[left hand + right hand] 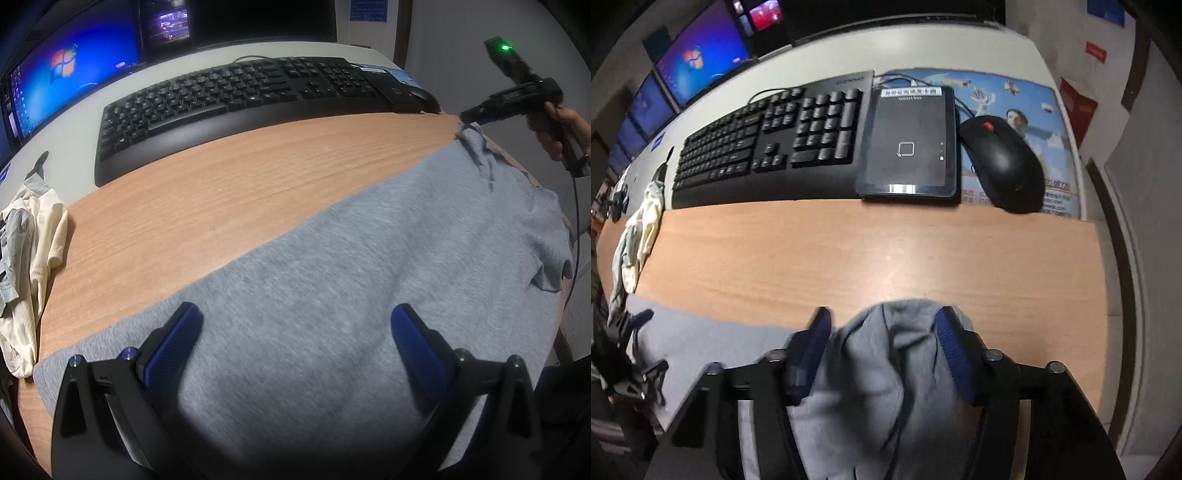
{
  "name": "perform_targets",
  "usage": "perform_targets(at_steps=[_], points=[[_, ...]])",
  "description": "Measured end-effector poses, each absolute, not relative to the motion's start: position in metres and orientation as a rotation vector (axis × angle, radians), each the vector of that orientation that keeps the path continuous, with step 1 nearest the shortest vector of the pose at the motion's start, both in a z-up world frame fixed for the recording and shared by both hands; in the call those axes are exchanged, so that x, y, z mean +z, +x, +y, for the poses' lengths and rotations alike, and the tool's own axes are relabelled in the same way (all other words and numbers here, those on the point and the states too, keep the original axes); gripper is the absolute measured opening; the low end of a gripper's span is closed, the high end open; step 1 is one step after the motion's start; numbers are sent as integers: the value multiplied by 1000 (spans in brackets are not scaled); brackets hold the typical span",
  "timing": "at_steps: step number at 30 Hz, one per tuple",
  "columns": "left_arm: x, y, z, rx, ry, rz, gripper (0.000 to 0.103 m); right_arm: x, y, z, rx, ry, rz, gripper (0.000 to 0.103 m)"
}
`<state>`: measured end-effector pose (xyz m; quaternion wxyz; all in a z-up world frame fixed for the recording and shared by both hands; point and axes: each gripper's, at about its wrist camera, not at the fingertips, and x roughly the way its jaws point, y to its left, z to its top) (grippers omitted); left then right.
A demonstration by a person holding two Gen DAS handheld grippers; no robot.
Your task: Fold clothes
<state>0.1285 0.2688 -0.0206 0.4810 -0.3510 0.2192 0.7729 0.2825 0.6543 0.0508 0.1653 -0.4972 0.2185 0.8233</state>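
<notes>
A grey shirt (pixel 369 258) lies spread over the right half of the wooden table (pixel 221 177). My left gripper (pixel 295 310) hovers open just over its near edge, blue pads wide apart, nothing pinched between them. At the far right corner my right gripper (pixel 469 116), held by a hand, has a peak of the shirt pulled up to its tip. In the right wrist view the grey shirt (pixel 879 369) is bunched between the blue pads of the right gripper (pixel 882 317) and fills the gap.
A black keyboard (pixel 229 99) runs along the far side of the wood, with a black card reader (pixel 908 147) and a mouse (pixel 1004 162) to its right. A cream garment pile (pixel 33 240) lies at the left edge. Monitors (pixel 74 74) stand behind.
</notes>
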Motion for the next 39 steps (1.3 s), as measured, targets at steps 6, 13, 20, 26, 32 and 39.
perform_targets(at_steps=[6,13,20,26,32,39], points=[[-20,129,268,1888,-856,531,103,49,312,665,2342,-1350,763,4],[-20,129,269,1890,-859,522,103,37,363,693,2310,-1149,1135,4],[-20,129,269,1893,-861,519,103,38,397,715,2125,-987,1036,4],[-20,128,268,1896,-858,522,103,65,411,630,2395,-1235,976,40],[-20,128,267,1899,-858,523,103,47,443,587,2452,-1403,839,61],[-21,129,268,1900,-859,522,103,47,440,555,2527,-1454,695,6]])
